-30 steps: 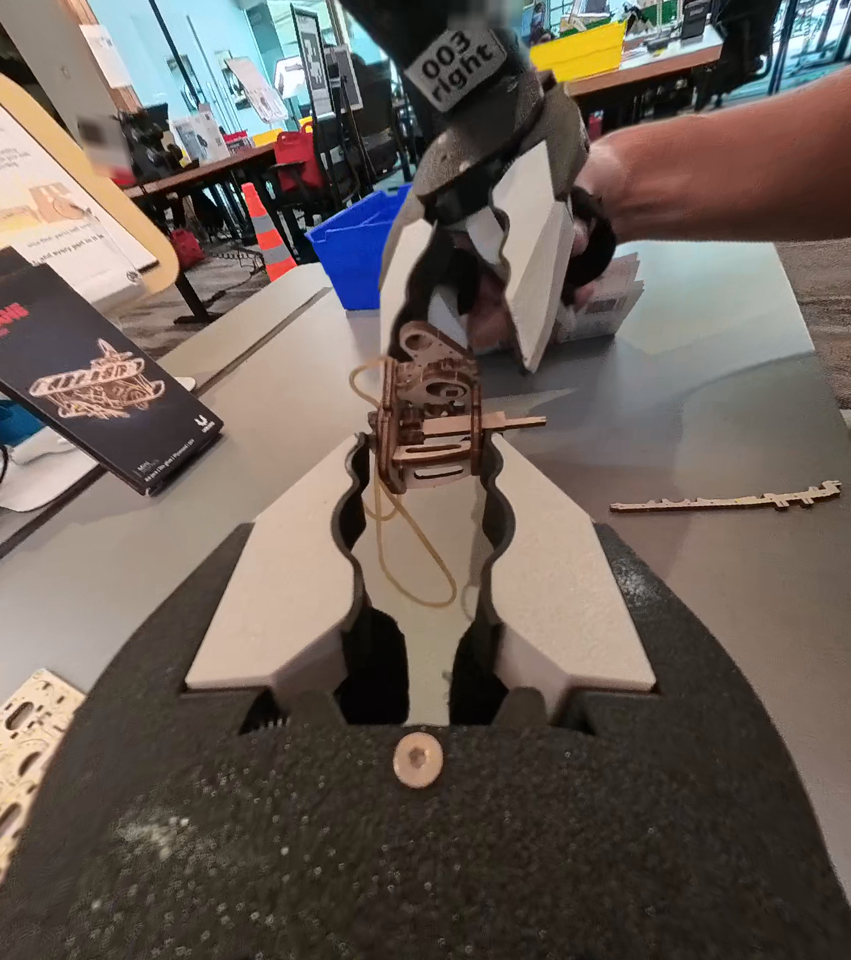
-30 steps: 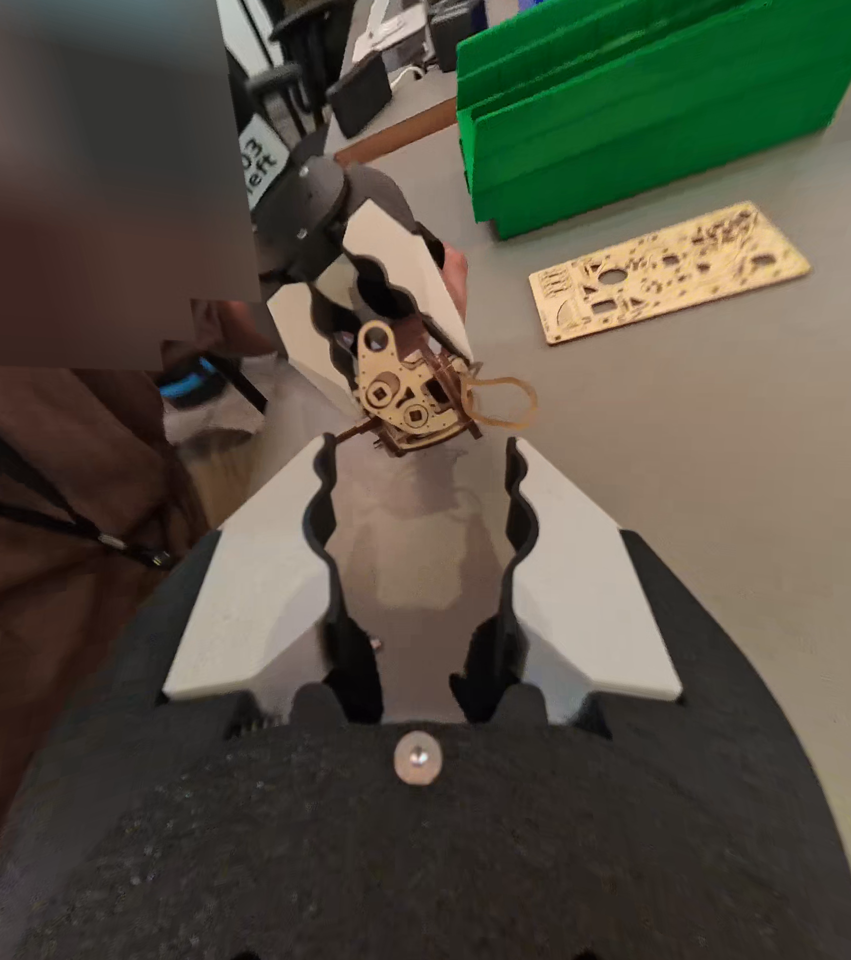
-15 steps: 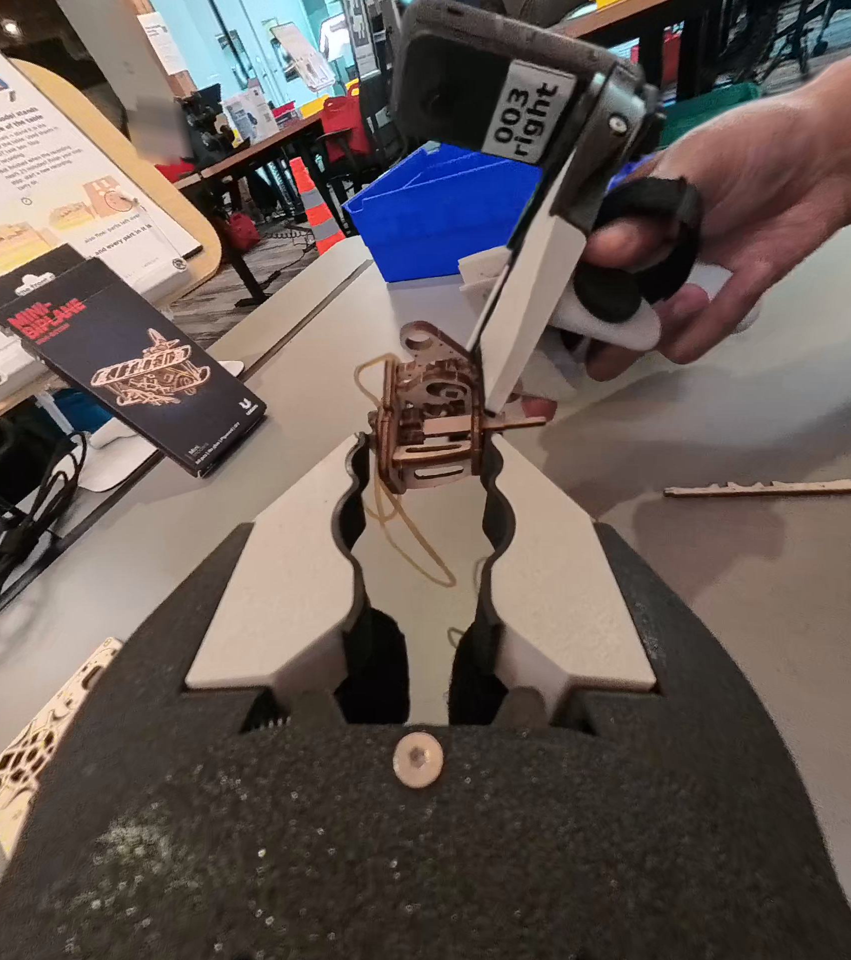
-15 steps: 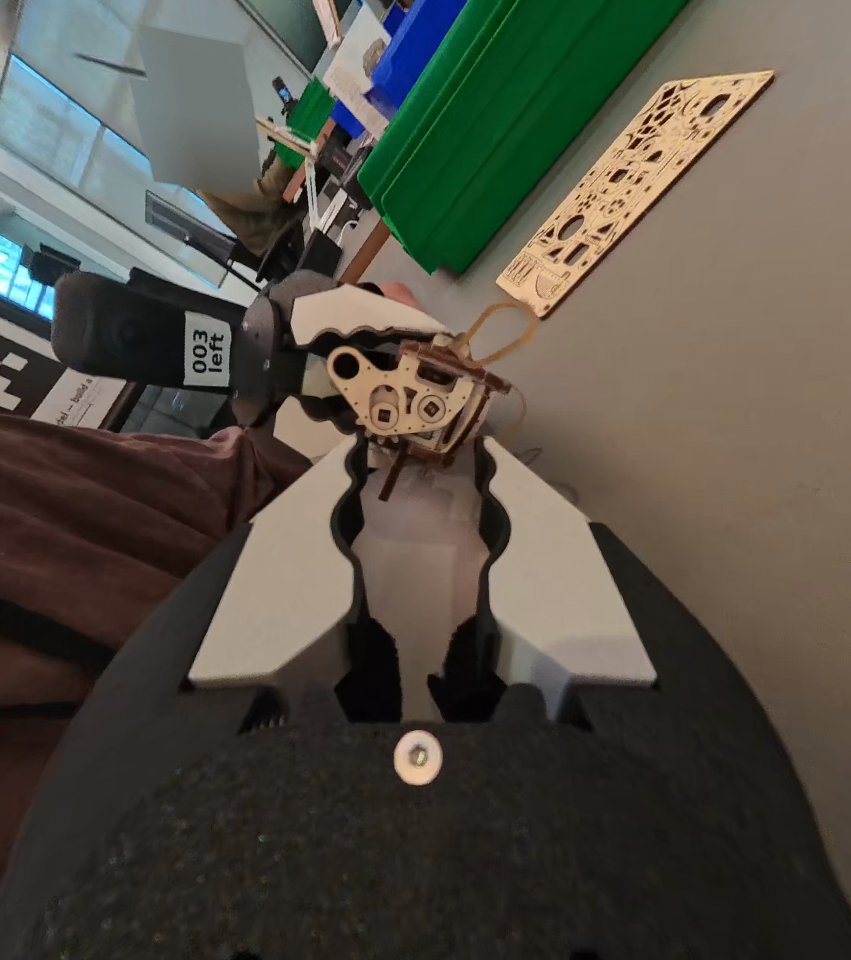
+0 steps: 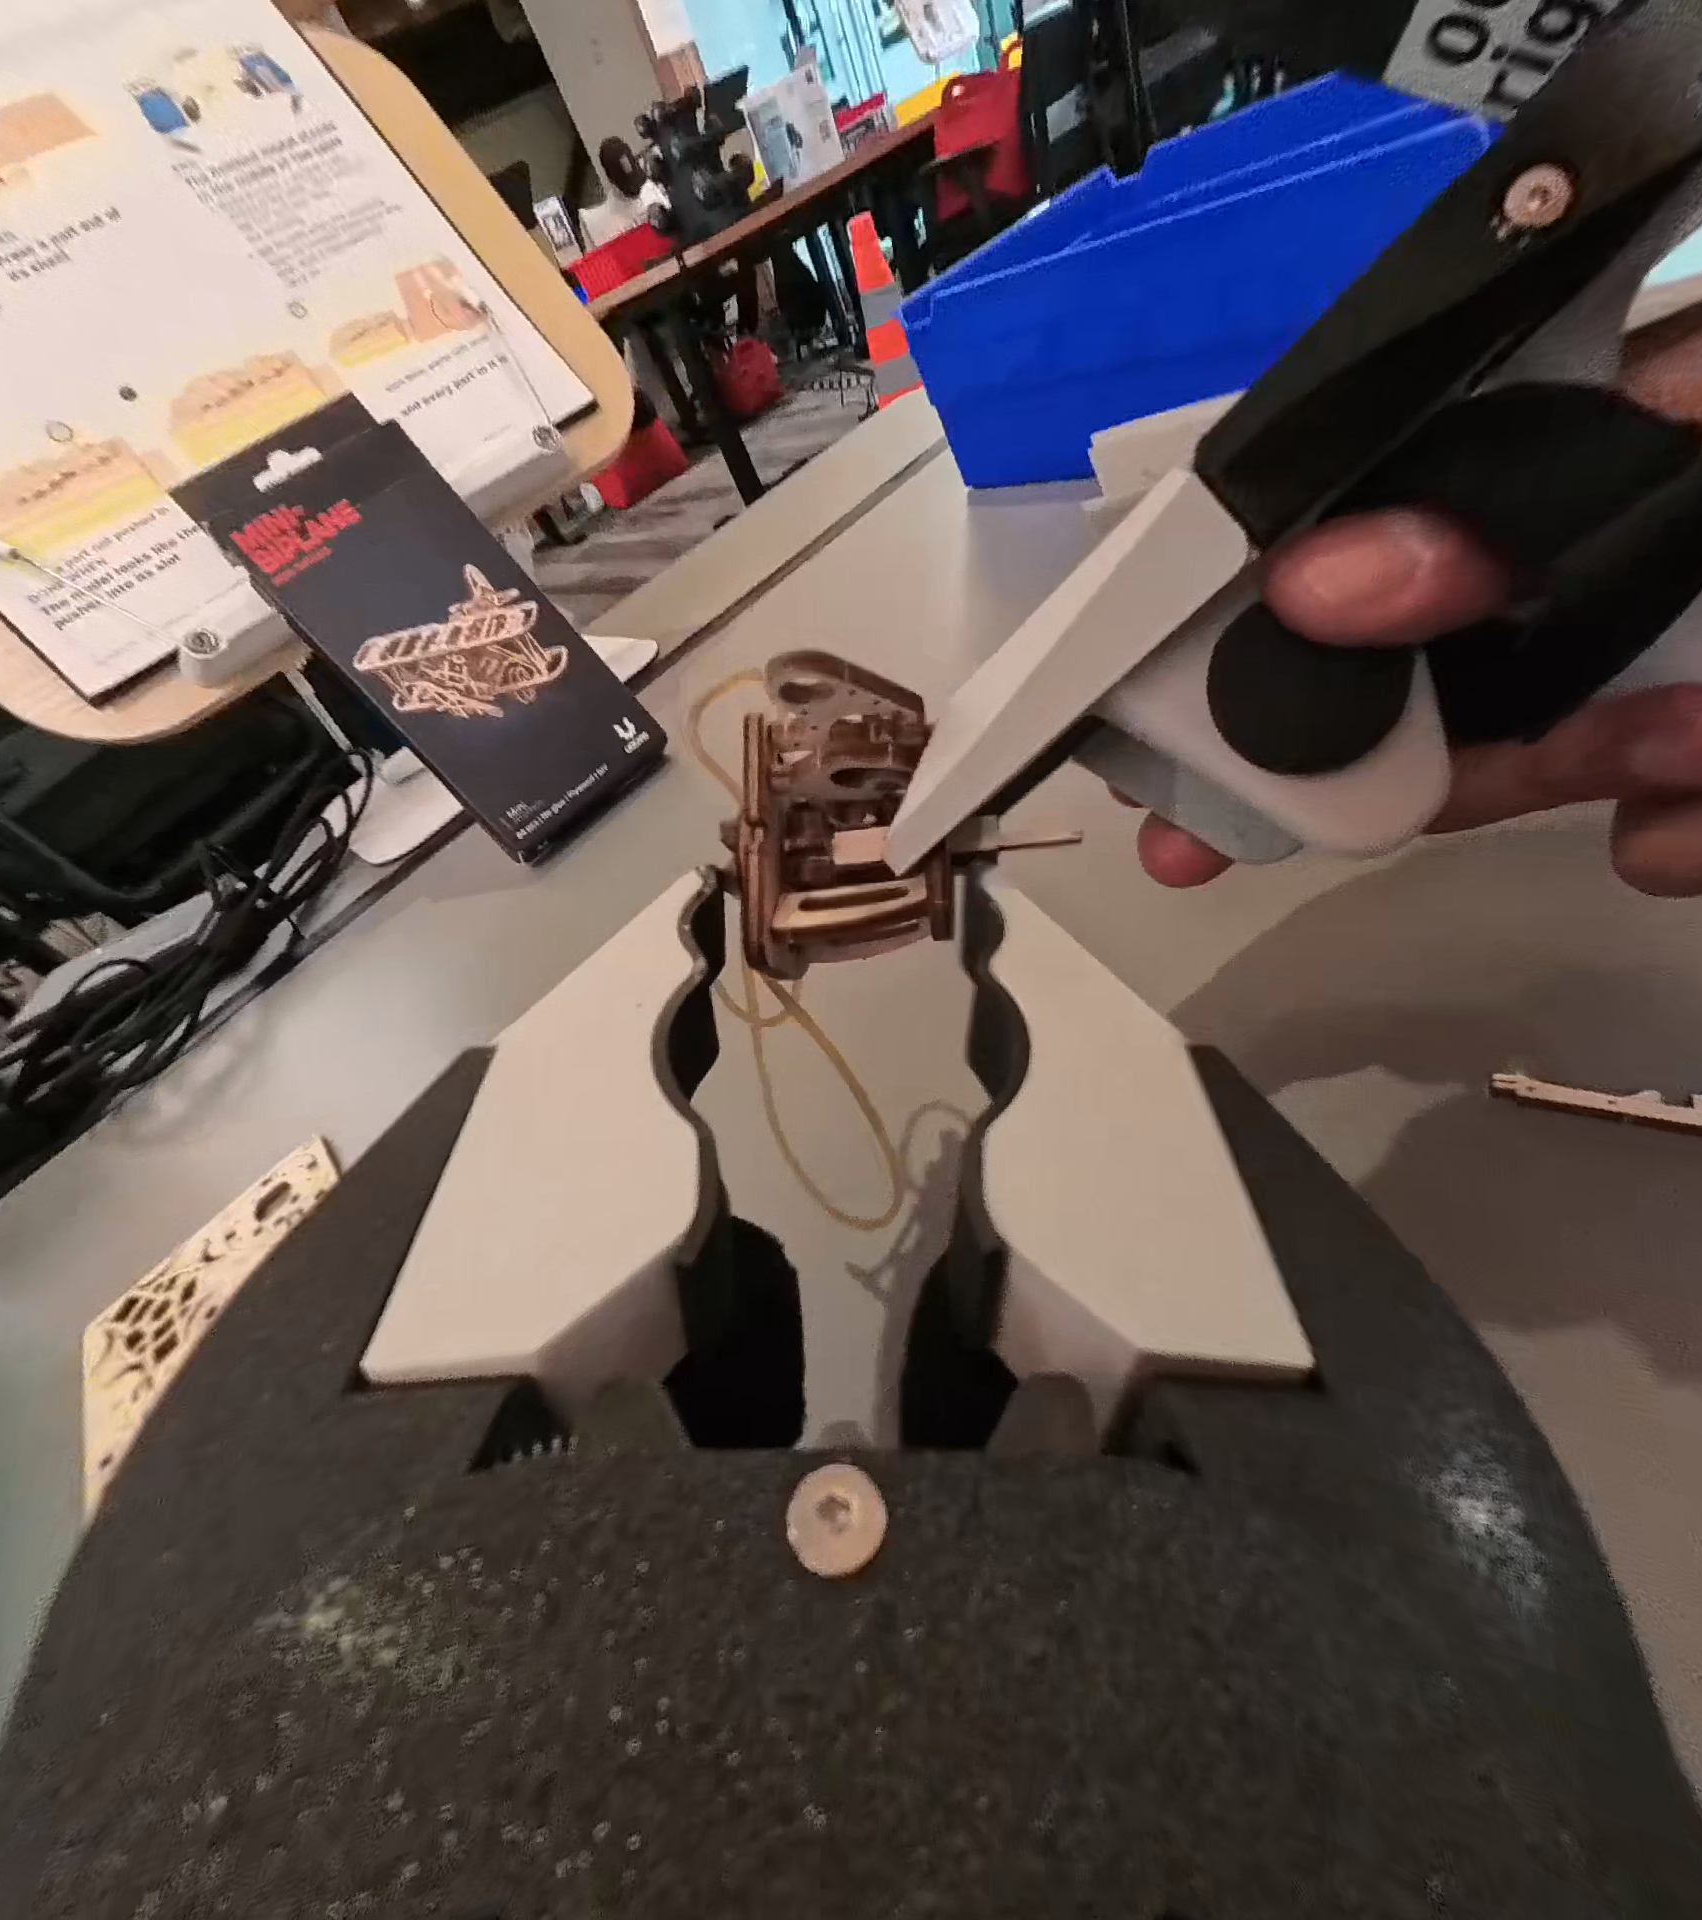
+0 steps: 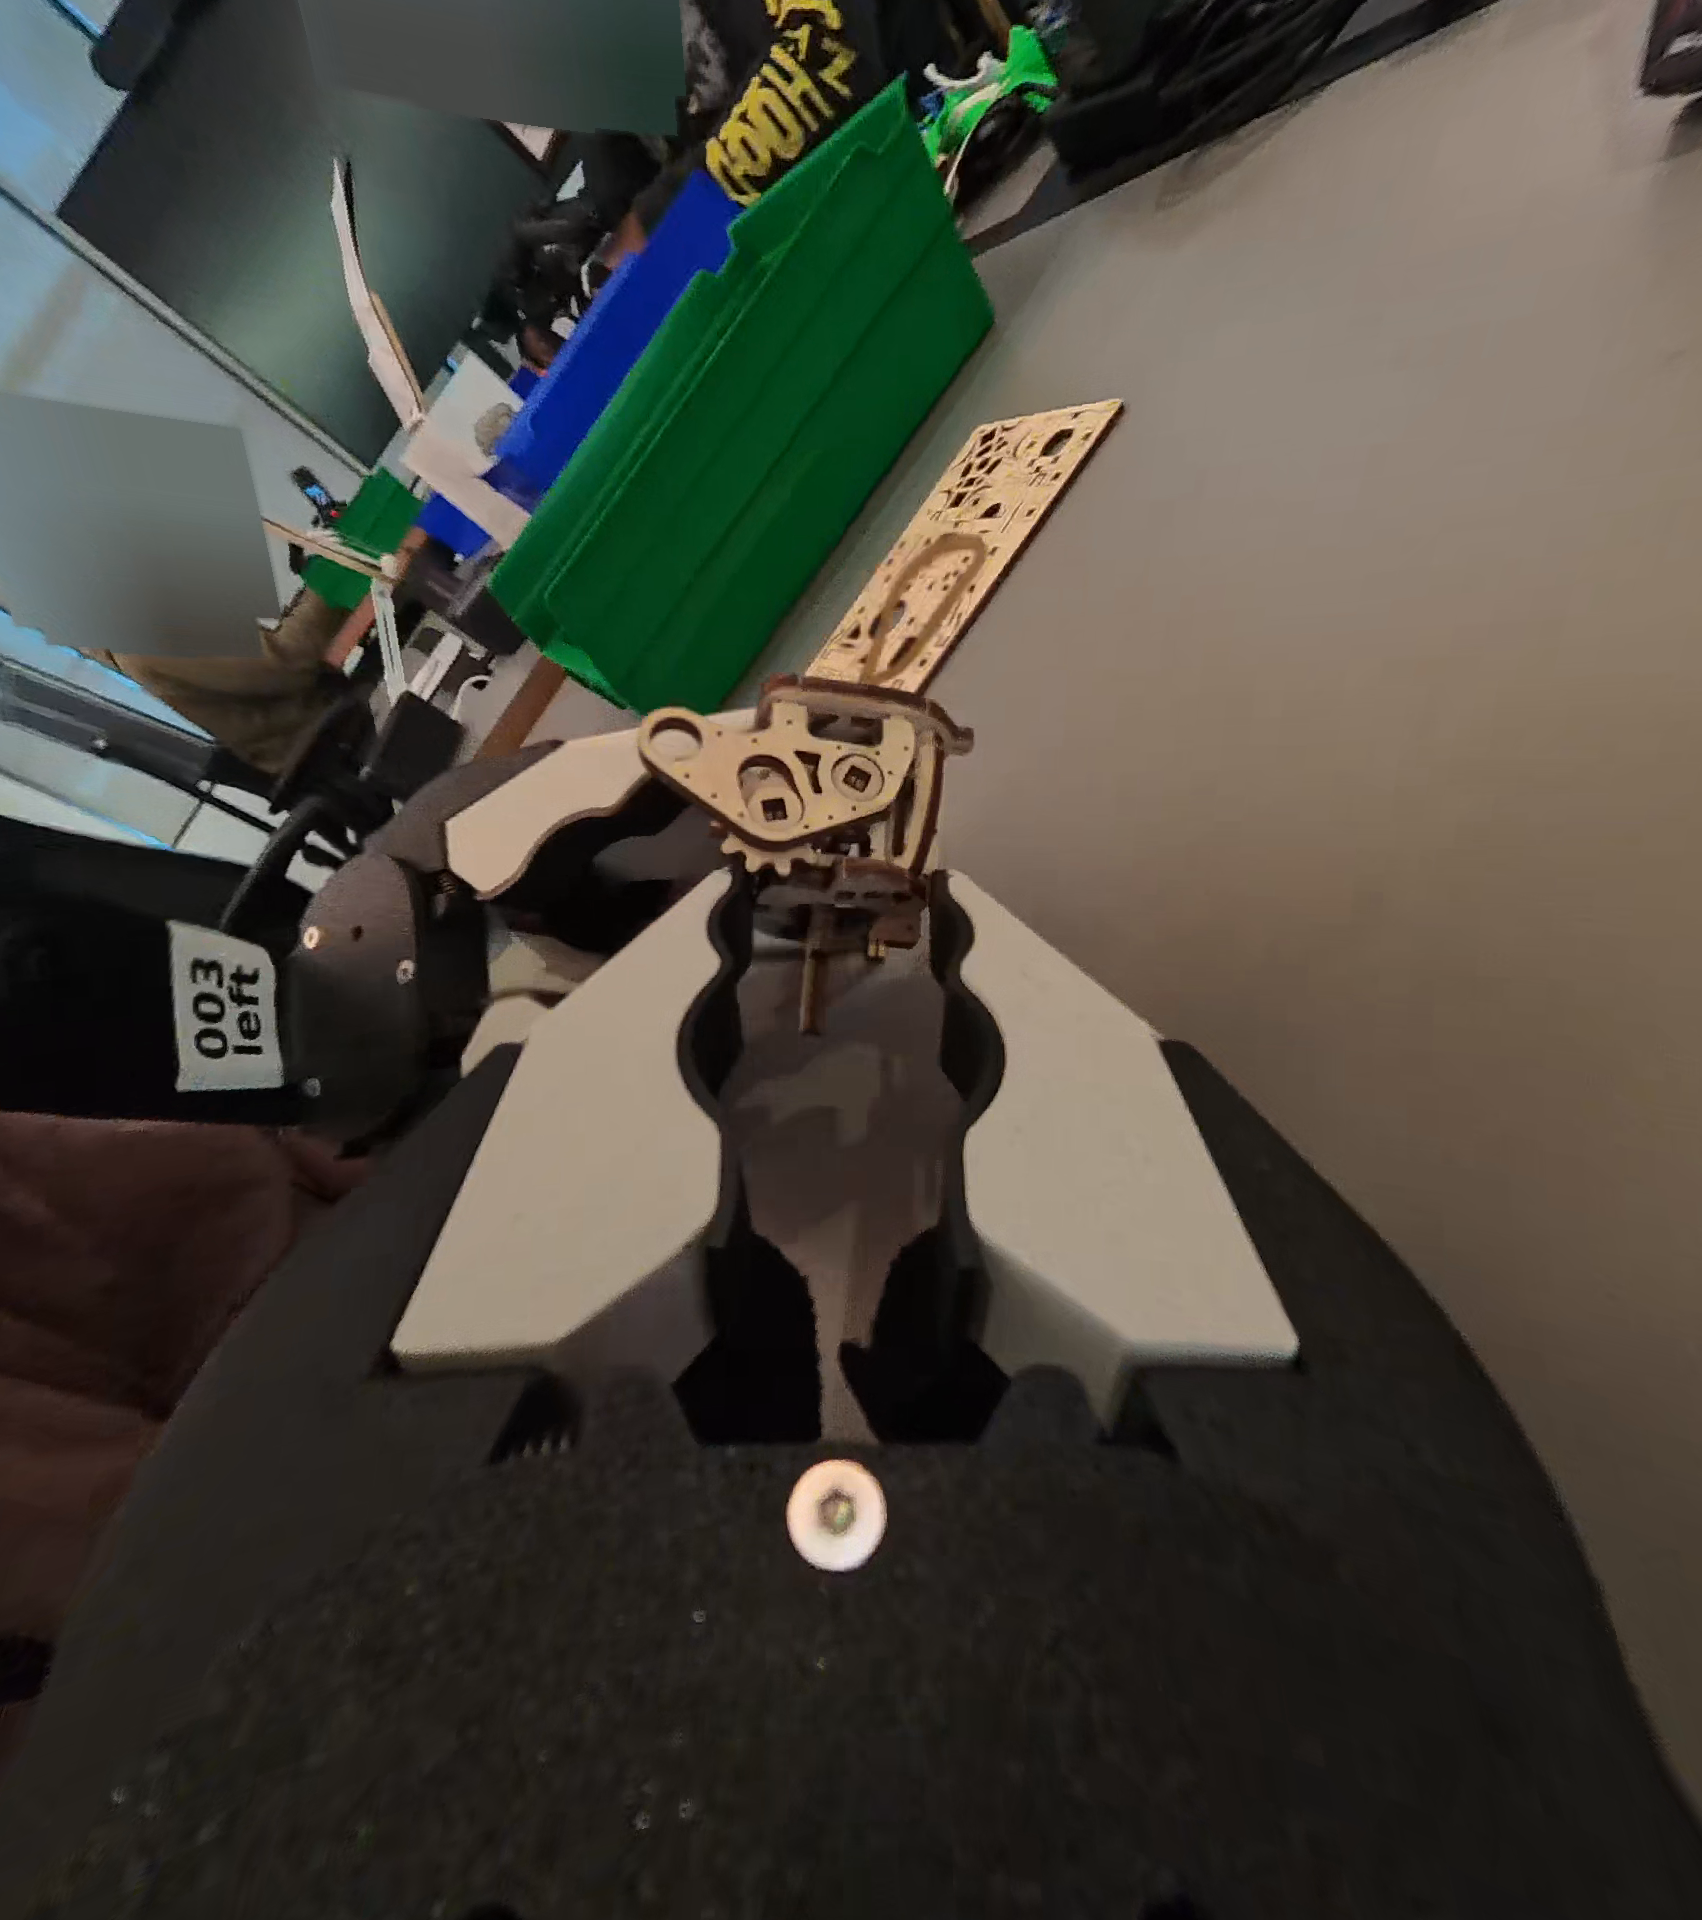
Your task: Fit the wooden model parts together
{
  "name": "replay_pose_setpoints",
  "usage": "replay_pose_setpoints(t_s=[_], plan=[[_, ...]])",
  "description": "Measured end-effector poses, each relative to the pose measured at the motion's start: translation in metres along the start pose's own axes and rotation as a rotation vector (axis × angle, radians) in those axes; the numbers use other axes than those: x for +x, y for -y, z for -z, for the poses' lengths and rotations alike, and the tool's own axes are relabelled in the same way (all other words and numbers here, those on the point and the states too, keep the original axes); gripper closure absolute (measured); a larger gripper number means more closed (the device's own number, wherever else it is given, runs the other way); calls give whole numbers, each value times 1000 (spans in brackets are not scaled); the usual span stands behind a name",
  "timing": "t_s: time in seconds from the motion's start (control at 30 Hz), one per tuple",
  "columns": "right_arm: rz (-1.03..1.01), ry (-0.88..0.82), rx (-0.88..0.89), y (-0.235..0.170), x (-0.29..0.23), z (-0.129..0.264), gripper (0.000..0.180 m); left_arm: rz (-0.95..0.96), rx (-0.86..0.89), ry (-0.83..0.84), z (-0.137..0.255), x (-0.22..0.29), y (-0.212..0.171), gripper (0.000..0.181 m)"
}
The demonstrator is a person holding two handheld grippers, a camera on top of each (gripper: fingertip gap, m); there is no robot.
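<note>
Two grippers meet at one small wooden model [image 5: 831, 831]. The left gripper [image 5: 839, 906] pinches it at the tips of its pale, wavy fingers [image 5: 566, 1164]. The right gripper [image 6: 831, 902] has its tips on both sides of the model's lower end, touching or very near; I cannot tell if it squeezes. A thin rubber band [image 5: 805, 1091] loops down from the model. On the grey table [image 5: 1449, 1039] lie a flat, notched wooden strip [image 5: 1647, 1112] and a cut-out wooden sheet [image 6: 972, 540]. Blue bins [image 5: 1138, 312] and green bins [image 6: 743, 499] stand farther off; their insides are hidden.
</note>
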State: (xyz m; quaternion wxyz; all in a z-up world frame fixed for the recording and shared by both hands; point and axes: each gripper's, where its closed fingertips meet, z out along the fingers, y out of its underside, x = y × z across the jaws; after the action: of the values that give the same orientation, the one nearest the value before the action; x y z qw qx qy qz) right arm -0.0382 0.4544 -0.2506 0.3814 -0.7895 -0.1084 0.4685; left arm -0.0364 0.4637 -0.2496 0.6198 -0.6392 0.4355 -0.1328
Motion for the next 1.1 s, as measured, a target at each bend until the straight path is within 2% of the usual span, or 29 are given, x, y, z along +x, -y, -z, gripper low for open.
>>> replay_pose_setpoints(t_s=[0.03, 0.23, 0.7, 1.1], plan=[[-21, 4, 16, 1, 0, 1, 146, 5, -11, -13, -2, 3, -2, 129], [-62, 27, 47, 0, -3, -2, 147, -5, -40, -6, -6, 9, -3, 109], [-64, 53, 62, 0, -14, -5, 146, 25, -18, -8, -2, 1, 6, 113], [2, 90, 50, 4, -19, 1, 146, -105, 18, 20, -1, 2, 12, 112]])
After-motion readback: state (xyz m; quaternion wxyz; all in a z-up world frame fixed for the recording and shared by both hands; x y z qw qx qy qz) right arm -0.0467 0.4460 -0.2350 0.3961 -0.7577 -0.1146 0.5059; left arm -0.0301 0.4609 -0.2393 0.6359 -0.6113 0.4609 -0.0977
